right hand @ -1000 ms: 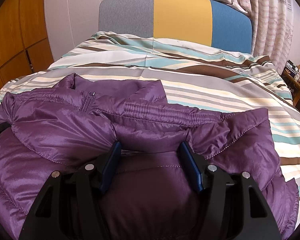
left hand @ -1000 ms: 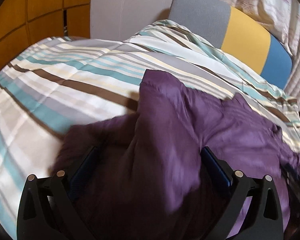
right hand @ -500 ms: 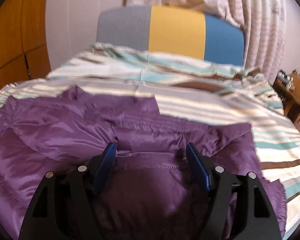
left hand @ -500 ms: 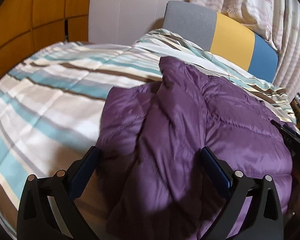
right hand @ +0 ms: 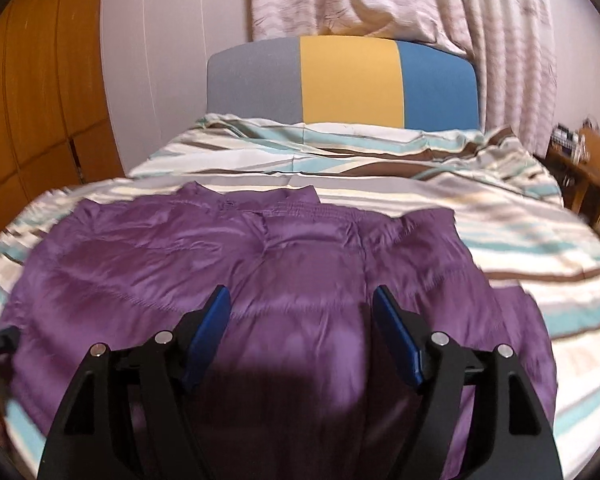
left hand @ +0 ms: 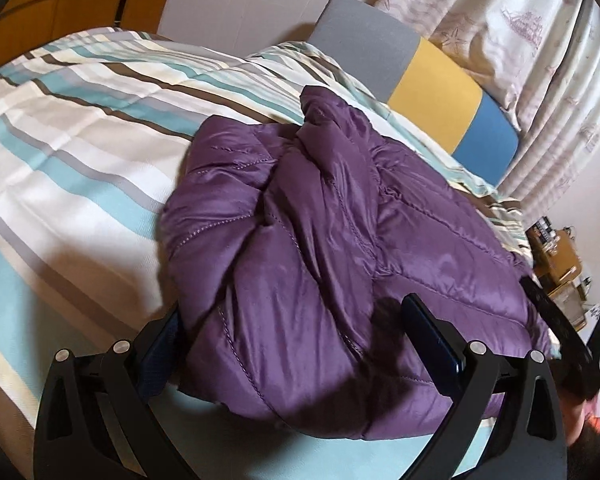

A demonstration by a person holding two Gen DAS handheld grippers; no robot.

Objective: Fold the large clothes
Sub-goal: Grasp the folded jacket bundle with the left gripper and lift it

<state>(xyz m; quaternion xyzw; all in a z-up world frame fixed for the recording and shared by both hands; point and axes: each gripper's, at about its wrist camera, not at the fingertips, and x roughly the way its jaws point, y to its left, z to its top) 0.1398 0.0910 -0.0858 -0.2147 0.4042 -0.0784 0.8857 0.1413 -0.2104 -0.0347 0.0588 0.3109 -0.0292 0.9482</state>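
Lying flatter than before, purple jacket (right hand: 284, 280) sits under both gaping, empty tongs (left hand: 296, 332) (right hand: 302, 320).

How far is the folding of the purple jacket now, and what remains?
Partly done: the jacket lies on the striped bed in a compact block, its sides apparently folded in. In hand: nothing; the left gripper and right gripper both stand open over it. Left: one bunched fold on its left side needs flattening, and perhaps a final fold in half.
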